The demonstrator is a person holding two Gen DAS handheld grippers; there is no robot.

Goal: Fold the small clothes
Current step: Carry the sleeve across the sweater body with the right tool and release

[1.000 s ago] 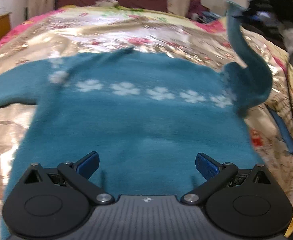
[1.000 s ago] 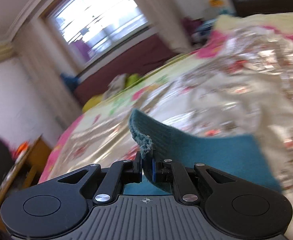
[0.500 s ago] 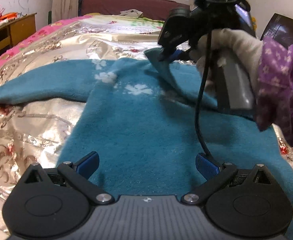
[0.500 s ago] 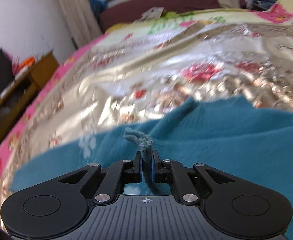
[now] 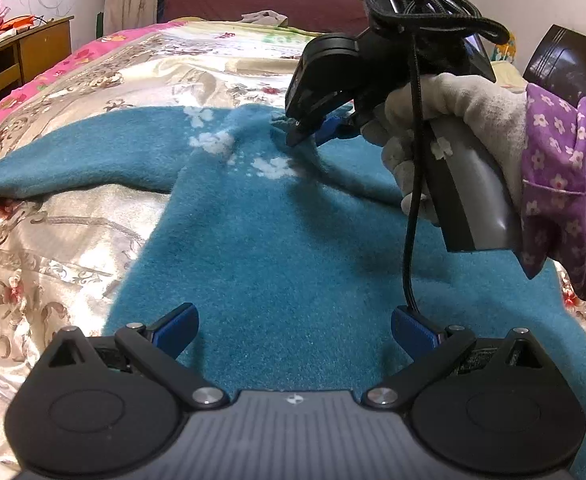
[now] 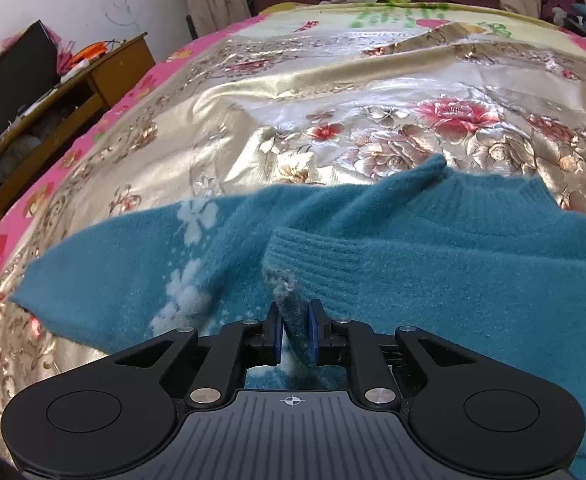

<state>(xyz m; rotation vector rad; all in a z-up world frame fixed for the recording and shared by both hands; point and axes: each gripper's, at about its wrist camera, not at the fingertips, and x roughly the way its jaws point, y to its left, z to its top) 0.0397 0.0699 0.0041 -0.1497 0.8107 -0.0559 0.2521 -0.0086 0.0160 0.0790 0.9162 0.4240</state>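
Observation:
A small teal sweater (image 5: 277, 248) with white flowers lies flat on the bed. Its right sleeve is folded across the chest. My right gripper (image 6: 294, 334) is shut on that sleeve's ribbed cuff (image 6: 293, 280), low over the sweater near the collar (image 6: 493, 196). It also shows in the left wrist view (image 5: 313, 132), held by a gloved hand. My left gripper (image 5: 295, 334) is open and empty above the sweater's lower body. The left sleeve (image 5: 73, 160) lies stretched out to the left.
The bed has a shiny gold floral cover (image 5: 53, 240) with a pink border (image 6: 73, 152). A wooden desk (image 5: 21, 56) stands to the left of the bed. A dark red headboard (image 5: 261, 4) is at the far end.
My right gripper has carried the right sleeve from high on the right across to the left and down onto the chest. The left gripper stayed open over the hem.

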